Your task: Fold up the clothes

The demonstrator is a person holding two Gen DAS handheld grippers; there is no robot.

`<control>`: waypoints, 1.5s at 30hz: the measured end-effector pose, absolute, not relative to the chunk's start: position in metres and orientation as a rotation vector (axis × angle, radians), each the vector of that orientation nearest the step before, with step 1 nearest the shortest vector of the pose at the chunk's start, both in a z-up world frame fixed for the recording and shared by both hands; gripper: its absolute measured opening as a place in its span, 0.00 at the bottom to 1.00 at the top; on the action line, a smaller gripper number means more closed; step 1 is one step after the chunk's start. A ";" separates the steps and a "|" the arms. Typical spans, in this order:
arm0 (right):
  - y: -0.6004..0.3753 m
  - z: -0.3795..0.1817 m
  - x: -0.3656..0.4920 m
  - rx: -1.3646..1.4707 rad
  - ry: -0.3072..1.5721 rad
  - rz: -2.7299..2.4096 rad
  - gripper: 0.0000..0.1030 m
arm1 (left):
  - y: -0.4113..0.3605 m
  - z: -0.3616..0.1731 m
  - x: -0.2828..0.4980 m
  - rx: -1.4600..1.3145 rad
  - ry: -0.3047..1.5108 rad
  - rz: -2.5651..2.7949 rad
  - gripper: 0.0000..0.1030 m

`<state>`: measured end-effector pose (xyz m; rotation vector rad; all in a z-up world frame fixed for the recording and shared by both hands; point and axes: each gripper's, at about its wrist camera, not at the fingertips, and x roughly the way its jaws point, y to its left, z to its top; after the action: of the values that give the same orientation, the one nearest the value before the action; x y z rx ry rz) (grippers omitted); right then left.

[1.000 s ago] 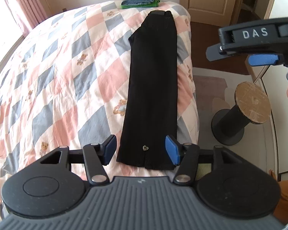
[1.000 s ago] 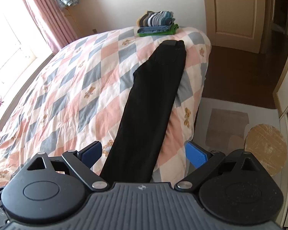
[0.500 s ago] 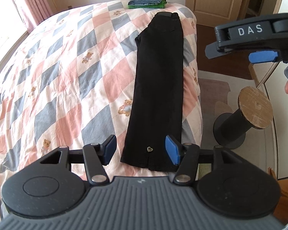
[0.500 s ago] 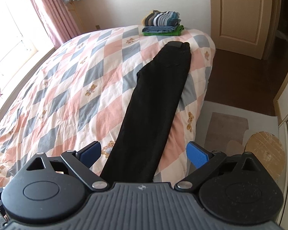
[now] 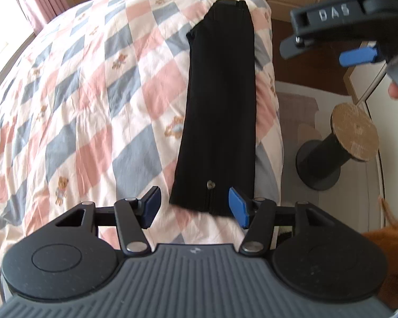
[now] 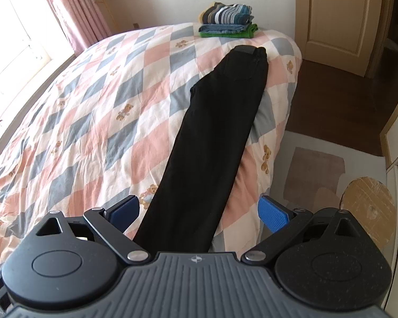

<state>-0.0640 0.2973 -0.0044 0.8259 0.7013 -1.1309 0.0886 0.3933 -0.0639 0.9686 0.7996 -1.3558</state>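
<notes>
Black trousers (image 5: 220, 100) lie folded lengthwise into one long strip along the right side of the bed, waistband at the far end, hem with a small heart stud nearest me. My left gripper (image 5: 195, 208) hovers open just above the hem, its blue pads either side of the strip. In the right wrist view the same trousers (image 6: 212, 143) run away from me, and my right gripper (image 6: 199, 213) is open wide over the near part of the leg. From the left wrist view the right gripper (image 5: 358, 23) shows from the side at the upper right, above the floor.
The bed carries a pink, grey and white checked quilt (image 5: 79, 106) with teddy bears. A stack of folded clothes (image 6: 228, 21) sits at the far corner. A black spool-shaped stand (image 5: 337, 148) is on the rug beside the bed. A wooden door (image 6: 339, 18) is beyond.
Both grippers have pulled slightly back and up, so the trousers look a little farther off. The hem now lies just ahead of the left pads. Nothing was grasped.
</notes>
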 end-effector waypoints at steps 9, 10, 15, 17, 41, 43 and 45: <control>0.304 -0.018 -0.060 0.831 0.739 -1.110 0.96 | 0.406 -0.079 0.091 0.978 0.827 -1.347 0.52; 0.305 -0.020 -0.060 0.834 0.745 -1.108 0.96 | 0.407 -0.081 0.091 0.982 0.832 -1.346 0.52; 0.311 -0.033 -0.062 0.857 0.774 -1.104 0.96 | 0.411 -0.092 0.092 0.997 0.856 -1.347 0.52; 0.313 -0.039 -0.064 0.866 0.782 -1.100 0.96 | 0.412 -0.097 0.092 1.000 0.859 -1.355 0.52; 0.468 -0.268 0.016 -0.251 1.121 -0.587 0.78 | 0.450 -0.333 0.102 1.712 -0.544 -1.669 0.53; 0.476 -0.286 0.015 -0.375 1.134 -0.580 0.72 | 0.450 -0.344 0.106 1.702 -0.608 -1.674 0.53; 0.484 -0.304 0.014 -0.496 1.147 -0.574 0.71 | 0.450 -0.354 0.108 1.693 -0.655 -1.681 0.53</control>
<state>0.0138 0.4835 -0.3039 -0.4961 1.1466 -0.5736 0.1083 0.4497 -0.3537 1.6931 -0.6548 -1.6813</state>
